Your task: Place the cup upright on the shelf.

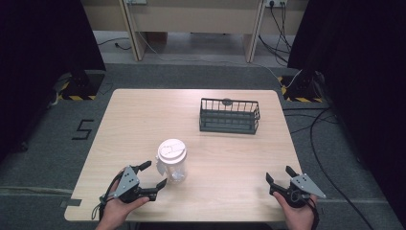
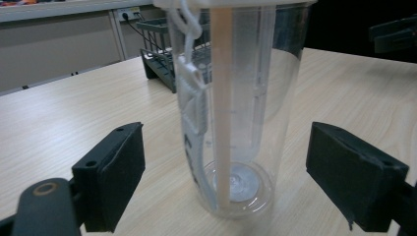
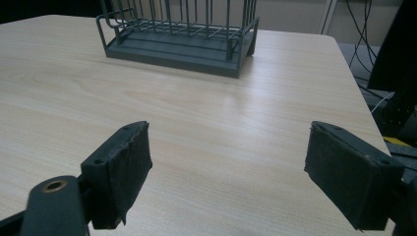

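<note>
A clear plastic tumbler [image 1: 172,163] with a white lid and a straw inside stands upright near the table's front left. My left gripper [image 1: 154,174] is open, its jaws on either side of the tumbler's base without touching it. Seen from the left gripper view, the tumbler [image 2: 236,123] rises between the two wide-apart jaws, with its white strap hanging down its side. My right gripper [image 1: 280,175] is open at the front right with nothing between its jaws, and in the right gripper view it [image 3: 228,177] faces bare wood.
A dark wire basket [image 1: 230,116] stands at the back right of the light wooden table [image 1: 143,115]; it also appears ahead as the basket [image 3: 179,37]. Cables lie on the floor to the right of the table.
</note>
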A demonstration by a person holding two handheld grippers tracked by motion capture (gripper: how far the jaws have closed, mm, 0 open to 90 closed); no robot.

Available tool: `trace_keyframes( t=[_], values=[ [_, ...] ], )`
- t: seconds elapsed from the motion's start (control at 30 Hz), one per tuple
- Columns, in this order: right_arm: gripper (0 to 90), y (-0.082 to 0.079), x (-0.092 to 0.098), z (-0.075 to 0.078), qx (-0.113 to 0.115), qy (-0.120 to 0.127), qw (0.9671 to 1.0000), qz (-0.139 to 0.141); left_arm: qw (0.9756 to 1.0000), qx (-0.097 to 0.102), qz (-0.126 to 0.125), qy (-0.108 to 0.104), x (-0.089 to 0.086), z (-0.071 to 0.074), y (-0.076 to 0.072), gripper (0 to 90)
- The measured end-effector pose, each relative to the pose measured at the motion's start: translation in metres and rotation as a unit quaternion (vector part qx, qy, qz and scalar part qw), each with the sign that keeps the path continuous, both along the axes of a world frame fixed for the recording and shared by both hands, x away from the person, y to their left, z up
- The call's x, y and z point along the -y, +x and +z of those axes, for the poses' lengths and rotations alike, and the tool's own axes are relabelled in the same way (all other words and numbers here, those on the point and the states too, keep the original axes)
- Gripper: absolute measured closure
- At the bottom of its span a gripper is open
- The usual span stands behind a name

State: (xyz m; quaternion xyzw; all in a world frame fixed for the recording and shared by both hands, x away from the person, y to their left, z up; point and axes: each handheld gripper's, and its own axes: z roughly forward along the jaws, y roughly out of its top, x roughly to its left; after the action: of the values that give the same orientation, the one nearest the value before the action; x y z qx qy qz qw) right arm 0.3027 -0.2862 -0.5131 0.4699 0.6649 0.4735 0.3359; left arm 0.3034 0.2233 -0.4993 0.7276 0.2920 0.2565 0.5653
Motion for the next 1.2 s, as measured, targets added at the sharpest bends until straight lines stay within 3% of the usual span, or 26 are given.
trace_keyframes(
  t=[0.3, 1.2],
  values=[
    [18.2, 0.000, 0.000, 0.000, -0.001, 0.001, 1.0000, 0.000, 0.9998, -0.008, -0.015, 0.008, 0.018, -0.005, 0.012, 14.4],
    [18.5, 0.001, 0.000, 0.000, -0.002, -0.002, 1.0000, 0.004, 0.9990, -0.028, -0.029, 0.020, 0.036, -0.017, 0.038, 14.5]
  ],
)
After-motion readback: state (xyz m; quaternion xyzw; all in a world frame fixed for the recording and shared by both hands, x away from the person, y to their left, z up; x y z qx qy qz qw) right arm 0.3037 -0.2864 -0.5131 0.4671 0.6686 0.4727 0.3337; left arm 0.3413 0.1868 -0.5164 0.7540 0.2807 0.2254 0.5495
